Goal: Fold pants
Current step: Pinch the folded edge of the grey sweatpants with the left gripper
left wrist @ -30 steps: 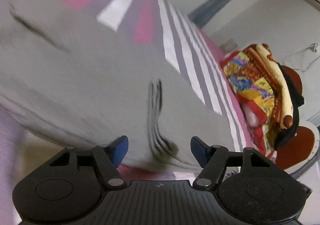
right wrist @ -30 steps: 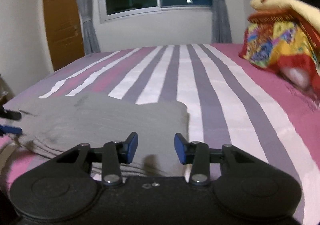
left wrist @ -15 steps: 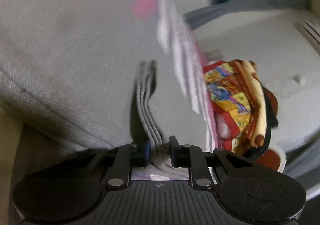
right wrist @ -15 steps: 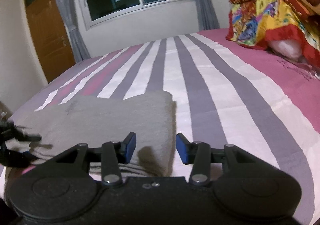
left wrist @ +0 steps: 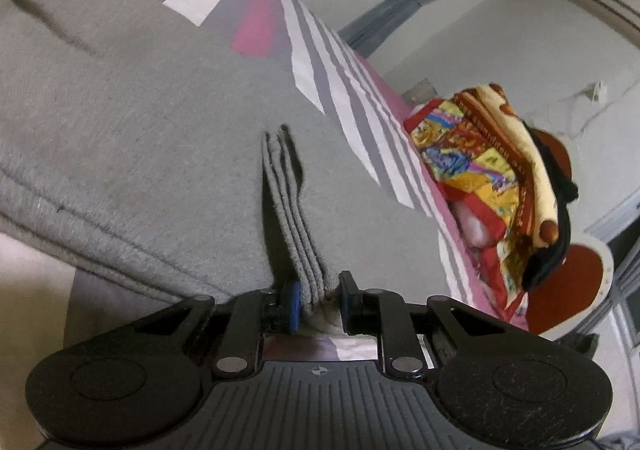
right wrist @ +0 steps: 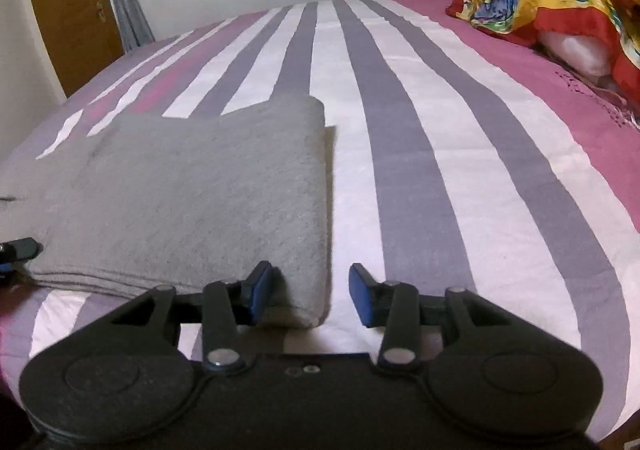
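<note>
Left view: your left gripper (left wrist: pixel 316 300) has its fingers clamped on the near edge of the pants (left wrist: pixel 140 121), pinching a stack of several grey layers that stands up as a ridge between the pads. The layering there suggests the garment is already folded more than once. The pants lie on the striped bed (left wrist: pixel 340 89), at its near left part, with a bright blanket pile (left wrist: pixel 492 169) well apart at the far right.

Right view: your right gripper (right wrist: pixel 308 300) has its fingers apart, straddling the near right corner of the pants (right wrist: pixel 200 193). The left pad looks to lie against the cloth; the right pad is clear of it, over the bed (right wrist: pixel 440 169). Nothing is gripped on this side yet. The left fingers (right wrist: pixel 18 250) show at the left border, at the same near edge.

Progress, as judged: the pants form a flat, compact rectangle with a rolled fold along the right side, so most folding seems done. What is probably left is closing the right fingers on the corner and making one more fold, or tidying the stack.
</note>
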### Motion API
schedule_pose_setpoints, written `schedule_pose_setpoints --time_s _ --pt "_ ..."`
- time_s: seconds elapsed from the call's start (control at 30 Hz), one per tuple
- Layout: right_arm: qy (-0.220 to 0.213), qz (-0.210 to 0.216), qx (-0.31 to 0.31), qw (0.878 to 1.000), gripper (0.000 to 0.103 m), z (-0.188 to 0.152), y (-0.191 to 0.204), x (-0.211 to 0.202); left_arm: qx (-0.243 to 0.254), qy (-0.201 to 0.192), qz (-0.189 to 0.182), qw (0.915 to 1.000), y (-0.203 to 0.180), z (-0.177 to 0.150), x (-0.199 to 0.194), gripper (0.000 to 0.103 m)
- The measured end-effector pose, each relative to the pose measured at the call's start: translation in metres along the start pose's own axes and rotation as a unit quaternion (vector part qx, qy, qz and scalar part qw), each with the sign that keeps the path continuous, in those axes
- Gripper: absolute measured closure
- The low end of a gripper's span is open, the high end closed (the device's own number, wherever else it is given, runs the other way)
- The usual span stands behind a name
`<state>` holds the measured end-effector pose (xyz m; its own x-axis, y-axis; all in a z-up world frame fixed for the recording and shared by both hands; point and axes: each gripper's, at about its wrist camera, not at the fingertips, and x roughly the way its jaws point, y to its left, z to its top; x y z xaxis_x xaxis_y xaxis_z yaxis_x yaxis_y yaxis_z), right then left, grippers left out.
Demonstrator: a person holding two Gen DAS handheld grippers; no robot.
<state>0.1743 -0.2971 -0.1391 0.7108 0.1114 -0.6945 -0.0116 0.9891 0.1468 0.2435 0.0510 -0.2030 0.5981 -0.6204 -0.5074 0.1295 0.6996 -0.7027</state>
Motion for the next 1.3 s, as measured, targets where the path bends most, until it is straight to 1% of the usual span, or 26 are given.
schedule_pose_setpoints --time_s 0.07,0.13,0.17,0.2,0.33,0.53,0.67,0.73,0.8,0.9,0.93,1.0,1.07,1.13,1.2,1.27,1.3 --pt "0.001 0.002 0.000 1.000 0.060 -0.001 0.000 0.000 -0.002 0.003 0.000 1.0000 0.001 0.004 0.004 0.084" --pt "0.004 0.002 0.003 1.000 0.060 0.001 -0.001 0.003 -0.004 0.001 0.001 1.0000 0.000 0.010 0.008 0.080" --pt "0.000 0.004 0.009 1.000 0.060 0.004 -0.003 0.005 -0.001 -0.001 0.004 1.0000 -0.002 0.014 0.010 0.077" --pt "-0.004 0.006 0.016 1.000 0.060 0.007 -0.007 0.006 0.006 -0.002 0.009 0.9999 -0.003 0.018 0.012 0.076" --pt "0.001 0.004 0.020 1.000 0.059 0.026 -0.015 0.027 0.023 0.005 0.022 0.9995 -0.004 0.034 0.023 0.076" --pt "0.003 0.000 0.014 1.000 0.058 0.066 -0.019 0.063 0.017 0.009 0.038 0.9991 0.007 0.063 0.042 0.076" --pt "0.003 -0.002 0.028 1.000 0.058 0.092 -0.021 0.088 0.008 0.011 0.044 0.9989 0.009 0.085 0.062 0.076" --pt "-0.001 -0.005 0.031 1.000 0.057 0.100 -0.021 0.095 0.004 0.012 0.046 0.9988 0.012 0.091 0.070 0.076" --pt "0.006 -0.006 0.034 0.999 0.057 0.103 -0.021 0.101 -0.004 0.010 0.044 0.9990 0.015 0.092 0.075 0.076" --pt "0.006 -0.003 0.033 0.999 0.056 0.097 -0.023 0.097 -0.004 0.008 0.042 0.9991 0.014 0.086 0.069 0.076" --pt "0.007 0.001 0.037 0.999 0.054 0.094 -0.023 0.092 0.001 0.009 0.043 0.9990 0.013 0.081 0.064 0.076" --pt "0.017 0.003 0.036 0.999 0.052 0.081 -0.023 0.077 0.018 0.010 0.043 0.9989 0.011 0.067 0.050 0.076" --pt "0.025 0.005 0.021 0.999 0.048 0.062 -0.021 0.064 0.035 0.011 0.044 0.9983 0.010 0.052 0.035 0.076" --pt "0.022 0.004 0.008 1.000 0.044 0.039 -0.019 0.046 0.058 0.008 0.052 0.9969 0.006 0.037 0.019 0.076" --pt "0.019 0.002 -0.005 1.000 0.043 0.023 -0.014 0.030 0.075 0.001 0.062 0.9952 -0.002 0.026 0.003 0.076" --pt "0.010 0.001 -0.005 1.000 0.043 0.014 -0.013 0.012 0.073 0.001 0.062 0.9954 -0.006 0.017 -0.010 0.076" --pt "0.001 0.006 0.000 1.000 0.043 0.011 -0.013 0.003 0.077 0.006 0.072 0.9944 -0.006 0.014 -0.013 0.076"
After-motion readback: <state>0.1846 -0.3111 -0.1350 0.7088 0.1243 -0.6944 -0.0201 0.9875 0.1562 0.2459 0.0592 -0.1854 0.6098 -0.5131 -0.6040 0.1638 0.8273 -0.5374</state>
